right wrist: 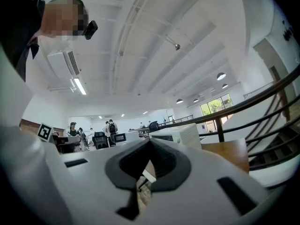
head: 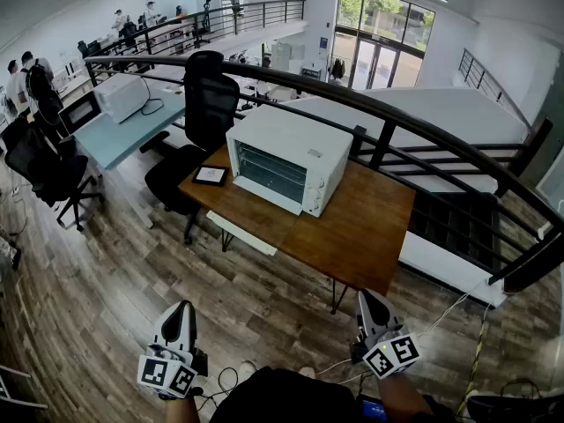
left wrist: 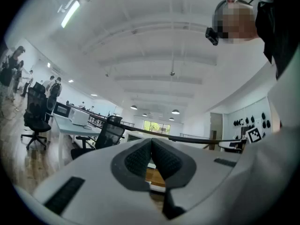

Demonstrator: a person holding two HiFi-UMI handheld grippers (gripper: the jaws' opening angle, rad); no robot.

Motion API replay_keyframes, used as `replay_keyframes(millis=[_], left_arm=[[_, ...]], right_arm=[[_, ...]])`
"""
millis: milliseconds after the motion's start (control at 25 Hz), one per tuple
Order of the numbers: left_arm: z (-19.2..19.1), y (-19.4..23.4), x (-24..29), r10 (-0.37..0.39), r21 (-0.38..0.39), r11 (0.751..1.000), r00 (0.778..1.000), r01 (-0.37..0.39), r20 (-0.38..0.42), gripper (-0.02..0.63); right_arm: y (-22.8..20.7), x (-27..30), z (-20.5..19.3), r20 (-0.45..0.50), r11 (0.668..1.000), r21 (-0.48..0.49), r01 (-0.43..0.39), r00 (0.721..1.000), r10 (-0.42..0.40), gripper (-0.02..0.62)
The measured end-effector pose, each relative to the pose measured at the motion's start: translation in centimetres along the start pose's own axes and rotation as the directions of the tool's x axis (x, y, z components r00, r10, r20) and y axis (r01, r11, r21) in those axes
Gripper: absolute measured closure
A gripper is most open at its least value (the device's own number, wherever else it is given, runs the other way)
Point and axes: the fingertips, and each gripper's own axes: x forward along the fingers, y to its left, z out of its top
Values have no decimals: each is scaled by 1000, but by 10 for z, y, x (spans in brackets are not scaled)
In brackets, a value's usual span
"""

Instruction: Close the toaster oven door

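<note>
A white toaster oven (head: pixel 286 159) stands at the far left of a wooden table (head: pixel 361 227). Its glass door faces the floor side and stands upright against the oven's front. Both grippers are low in the head view, well short of the table. The left gripper (head: pixel 181 311) is shut with nothing between its pads (left wrist: pixel 138 158). The right gripper (head: pixel 368 300) is also shut and empty. In the right gripper view the oven (right wrist: pixel 180 134) and table (right wrist: pixel 229 151) show beyond the closed jaws (right wrist: pixel 150 142). The left gripper view looks level over its closed jaws (left wrist: pixel 151 142).
A small black-framed tablet (head: pixel 211 175) lies on the table beside the oven. A black office chair (head: pixel 204 104) stands behind it. A dark railing (head: pixel 423 130) curves past the table's far side. Left are a desk (head: pixel 115 135) and another chair (head: pixel 53 170). Cables (head: pixel 441 315) cross the floor.
</note>
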Motion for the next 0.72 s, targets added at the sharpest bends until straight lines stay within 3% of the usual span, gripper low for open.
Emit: replay_keyframes(millis=[400, 720], left_arm=[[-3, 5, 11, -24, 9, 1000, 1000, 24, -20, 595], [-3, 35, 15, -40, 8, 999, 999, 40, -34, 596]], right_arm=[[4, 13, -10, -31, 1000, 3, 11, 999, -11, 599], [20, 40, -31, -86, 1000, -3, 22, 996, -22, 598]])
